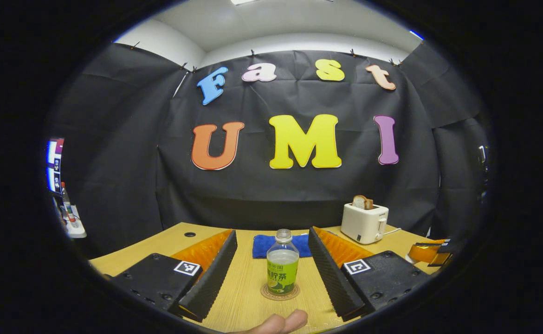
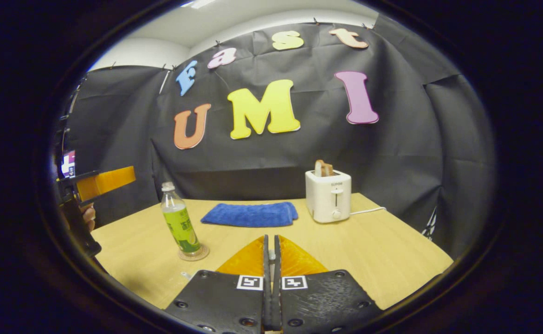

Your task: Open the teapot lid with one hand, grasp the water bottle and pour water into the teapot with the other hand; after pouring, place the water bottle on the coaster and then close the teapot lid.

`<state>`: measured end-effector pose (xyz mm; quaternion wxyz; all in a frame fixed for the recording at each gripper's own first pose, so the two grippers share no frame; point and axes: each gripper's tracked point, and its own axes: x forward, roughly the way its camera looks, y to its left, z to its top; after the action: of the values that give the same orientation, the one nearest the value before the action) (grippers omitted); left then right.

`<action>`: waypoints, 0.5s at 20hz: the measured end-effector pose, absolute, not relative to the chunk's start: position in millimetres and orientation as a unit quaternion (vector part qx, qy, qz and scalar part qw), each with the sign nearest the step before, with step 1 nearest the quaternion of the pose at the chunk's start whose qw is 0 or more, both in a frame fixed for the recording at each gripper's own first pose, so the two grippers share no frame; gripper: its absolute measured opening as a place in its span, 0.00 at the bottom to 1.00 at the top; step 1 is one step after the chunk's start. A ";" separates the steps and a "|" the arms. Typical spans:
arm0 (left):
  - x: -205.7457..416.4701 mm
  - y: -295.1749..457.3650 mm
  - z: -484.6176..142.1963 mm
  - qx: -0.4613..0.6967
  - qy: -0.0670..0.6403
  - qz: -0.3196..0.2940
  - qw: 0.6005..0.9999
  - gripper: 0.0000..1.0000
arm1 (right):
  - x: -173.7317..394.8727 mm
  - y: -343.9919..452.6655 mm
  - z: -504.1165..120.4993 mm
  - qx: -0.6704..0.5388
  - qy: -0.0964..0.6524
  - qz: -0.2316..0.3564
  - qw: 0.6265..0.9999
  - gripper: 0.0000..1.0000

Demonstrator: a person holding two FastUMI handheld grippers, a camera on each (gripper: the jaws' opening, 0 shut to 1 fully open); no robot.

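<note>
A clear water bottle (image 1: 282, 264) with a green label stands upright on a round coaster (image 1: 279, 292) on the wooden table. My left gripper (image 1: 272, 233) is open wide; the bottle shows in the gap between its fingers, touching neither. In the right gripper view the same bottle (image 2: 179, 221) and coaster (image 2: 194, 253) are at the left, with the left gripper (image 2: 100, 182) and the hand (image 2: 88, 216) that holds it further left, apart from the bottle. My right gripper (image 2: 270, 238) is shut, fingers together, above the table's near middle.
A folded blue cloth (image 2: 249, 214) lies behind the bottle. A white toaster (image 2: 328, 195) with bread in it stands at the back right, its cord trailing right. A fingertip (image 1: 278, 322) shows at the bottom of the left gripper view. Table (image 2: 383, 250).
</note>
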<state>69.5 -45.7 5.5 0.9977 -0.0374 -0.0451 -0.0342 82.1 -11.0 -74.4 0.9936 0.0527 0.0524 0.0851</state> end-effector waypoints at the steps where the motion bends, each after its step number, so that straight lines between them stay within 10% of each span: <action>1: 63.9 -40.9 4.5 -0.030 -0.045 -0.030 0.998 0.96 | 82.3 -1.4 -75.9 0.054 0.052 0.096 0.993 0.00; 10: 33.0 -21.2 -14.8 -0.010 -0.012 -0.034 0.999 0.96 | 80.2 57.6 -94.4 0.018 0.036 0.149 0.988 0.00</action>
<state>33.0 -21.2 -14.8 0.9993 -0.0101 -0.0124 -0.0336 80.2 57.6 -94.4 0.9880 0.0178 0.0362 0.1488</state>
